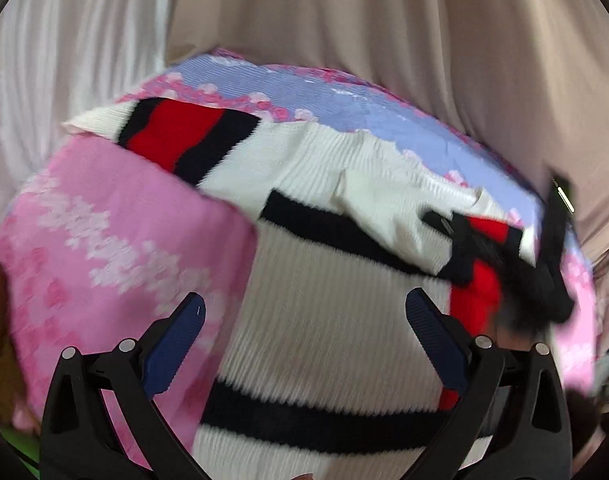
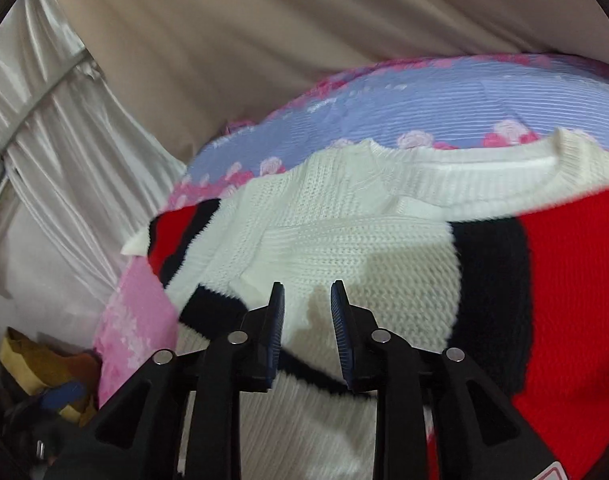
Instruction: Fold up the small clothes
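On a pink and lavender floral cloth (image 1: 336, 100) a white knitted sweater (image 1: 320, 320) with black and red stripes is spread, partly folded, one striped sleeve laid across toward the upper left. In the left wrist view the left gripper (image 1: 304, 320) is seen low over the sweater's body, its jaws spread wide and nothing held between the blue pads (image 1: 176, 348). The right gripper (image 1: 544, 264) is blurred at the right edge of that view, over a red and black sleeve; contact cannot be told there. In the right wrist view the right gripper (image 2: 307, 312) is shown with its jaws set narrow but apart, a gap visible, above the white knit just below the neckline (image 2: 504, 160). Beige curtain (image 2: 264, 40) is draped behind, white satin fabric (image 2: 64, 152) at the left
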`<action>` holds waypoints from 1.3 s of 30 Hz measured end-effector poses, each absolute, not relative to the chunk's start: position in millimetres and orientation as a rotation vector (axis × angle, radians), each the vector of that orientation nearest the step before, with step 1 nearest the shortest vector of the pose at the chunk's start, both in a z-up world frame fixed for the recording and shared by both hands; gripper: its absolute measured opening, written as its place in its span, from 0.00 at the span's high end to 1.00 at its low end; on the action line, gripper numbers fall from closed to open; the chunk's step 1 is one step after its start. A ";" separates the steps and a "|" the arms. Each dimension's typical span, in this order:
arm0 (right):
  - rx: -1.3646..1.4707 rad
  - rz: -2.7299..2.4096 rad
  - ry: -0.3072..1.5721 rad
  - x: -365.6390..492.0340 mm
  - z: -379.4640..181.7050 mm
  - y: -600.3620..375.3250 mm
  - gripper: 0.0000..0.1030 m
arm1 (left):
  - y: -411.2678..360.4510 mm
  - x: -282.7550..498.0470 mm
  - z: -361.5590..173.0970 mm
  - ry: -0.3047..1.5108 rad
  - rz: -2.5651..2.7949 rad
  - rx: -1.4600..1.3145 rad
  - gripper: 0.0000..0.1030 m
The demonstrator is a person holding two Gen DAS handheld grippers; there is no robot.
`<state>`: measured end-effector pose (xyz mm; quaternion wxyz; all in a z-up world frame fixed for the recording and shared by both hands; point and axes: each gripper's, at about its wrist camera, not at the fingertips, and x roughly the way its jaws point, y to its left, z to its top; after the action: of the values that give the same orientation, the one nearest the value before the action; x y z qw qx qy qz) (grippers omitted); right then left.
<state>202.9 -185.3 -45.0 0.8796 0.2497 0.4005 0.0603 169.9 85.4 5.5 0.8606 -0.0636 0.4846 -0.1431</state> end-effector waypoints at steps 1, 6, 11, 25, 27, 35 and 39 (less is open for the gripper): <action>0.509 0.068 0.814 179.5 -40.1 -193.4 0.56 | 81.5 186.1 1.0 1.031 -0.335 -0.173 0.05; 0.478 -0.193 0.866 88.4 -38.3 -256.3 0.50 | 34.3 246.8 -39.9 1.129 -0.411 -0.260 0.05; 0.499 -0.394 0.897 46.6 -48.1 -310.1 0.49 | -0.6 282.2 -83.3 1.199 -0.357 -0.344 0.14; 0.562 -0.489 0.863 87.2 -74.4 -358.1 0.78 | 21.3 325.9 -48.6 1.102 -0.356 -0.286 0.92; 0.580 -0.525 0.928 87.5 -92.5 -367.9 0.79 | 21.5 328.2 -65.7 1.130 -0.342 -0.249 0.92; 0.561 -0.458 0.876 69.8 -53.5 -342.9 0.70 | 88.4 309.7 -53.5 1.055 -0.300 -0.407 0.73; 0.567 -0.376 0.875 60.5 -36.8 -302.8 0.61 | 168.0 311.6 -39.3 0.974 -0.156 -0.505 0.42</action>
<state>60.5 -302.8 -36.8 0.8503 0.2690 0.4156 -0.1785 311.6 168.0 -39.3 0.8503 -0.2398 0.4626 -0.0740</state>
